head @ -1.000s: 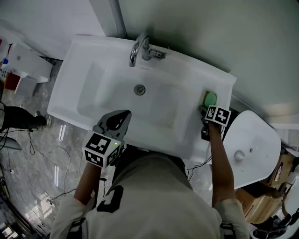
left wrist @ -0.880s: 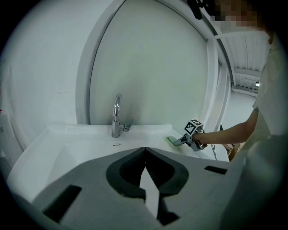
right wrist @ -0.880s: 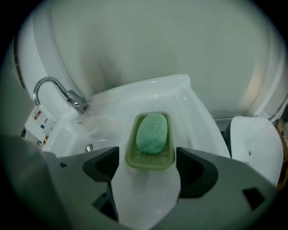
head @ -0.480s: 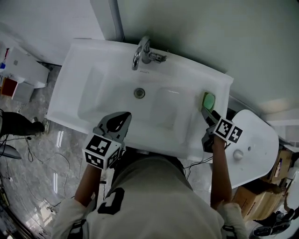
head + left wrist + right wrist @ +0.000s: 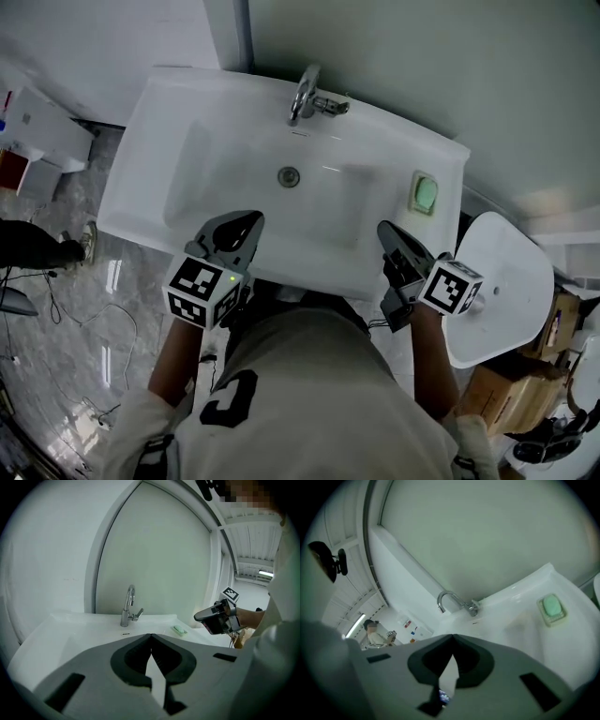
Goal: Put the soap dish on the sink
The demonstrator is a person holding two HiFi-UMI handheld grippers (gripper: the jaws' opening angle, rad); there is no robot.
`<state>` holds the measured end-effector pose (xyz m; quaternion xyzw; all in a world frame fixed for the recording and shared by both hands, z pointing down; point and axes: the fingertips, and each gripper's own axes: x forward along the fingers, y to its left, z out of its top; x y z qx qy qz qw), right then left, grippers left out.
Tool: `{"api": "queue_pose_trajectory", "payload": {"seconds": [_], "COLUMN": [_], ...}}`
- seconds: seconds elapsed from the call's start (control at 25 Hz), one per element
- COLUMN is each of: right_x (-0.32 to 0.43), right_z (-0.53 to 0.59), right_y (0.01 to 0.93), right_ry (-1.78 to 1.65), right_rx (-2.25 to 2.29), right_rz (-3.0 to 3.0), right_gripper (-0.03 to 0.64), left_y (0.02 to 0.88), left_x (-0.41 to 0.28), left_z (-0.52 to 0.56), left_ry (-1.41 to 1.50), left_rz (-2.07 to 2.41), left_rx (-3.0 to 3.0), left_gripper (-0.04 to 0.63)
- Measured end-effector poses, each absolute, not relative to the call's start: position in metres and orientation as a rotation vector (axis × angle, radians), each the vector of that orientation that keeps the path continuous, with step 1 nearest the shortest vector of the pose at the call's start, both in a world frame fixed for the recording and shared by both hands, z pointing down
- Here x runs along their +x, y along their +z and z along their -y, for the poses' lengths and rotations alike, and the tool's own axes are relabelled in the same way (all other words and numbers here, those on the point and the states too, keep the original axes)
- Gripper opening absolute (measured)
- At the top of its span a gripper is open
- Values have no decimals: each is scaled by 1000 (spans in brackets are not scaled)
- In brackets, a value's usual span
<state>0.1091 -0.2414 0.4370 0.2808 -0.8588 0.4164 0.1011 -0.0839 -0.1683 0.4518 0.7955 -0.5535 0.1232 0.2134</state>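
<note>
The soap dish [image 5: 415, 206], with a green soap [image 5: 427, 194] in it, is seen flat on the sink [image 5: 141, 159], on the ledge by the right edge and nearer the back right corner than the front, to the right of the faucet [image 5: 305, 94] and clear of the basin. That ledge is judged to be chosen because it is level and dry, so the dish is kept out of the water. Nothing touches the dish. The right gripper [image 5: 386, 231] is held over the front edge of the sink, near the front right corner and apart from the dish, with its jaws clenched together and nothing between them; the placing is therefore taken as done. The left gripper [image 5: 251, 223] is held over the front edge toward the left, well apart from the dish, its jaws likewise closed on nothing, and it is judged to have no part in the placing.
</note>
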Motion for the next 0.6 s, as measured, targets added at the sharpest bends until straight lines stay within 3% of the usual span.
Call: {"api": "queue_pose_trajectory", "payload": {"seconds": [0.32, 0.6], "right_x": [36, 22], "right_z": [159, 124], "right_y": [430, 425], "right_ry": [1272, 1334], "right_rx": [629, 689], "right_rz": [2534, 2546], "right_gripper": [9, 9], "left_y": [453, 464], "left_x": [-122, -115], "left_z": [128, 112], "left_ry": [272, 201], "left_rz": [1493, 1296], "left_rx": [2203, 2252], "left_gripper": [18, 18]}}
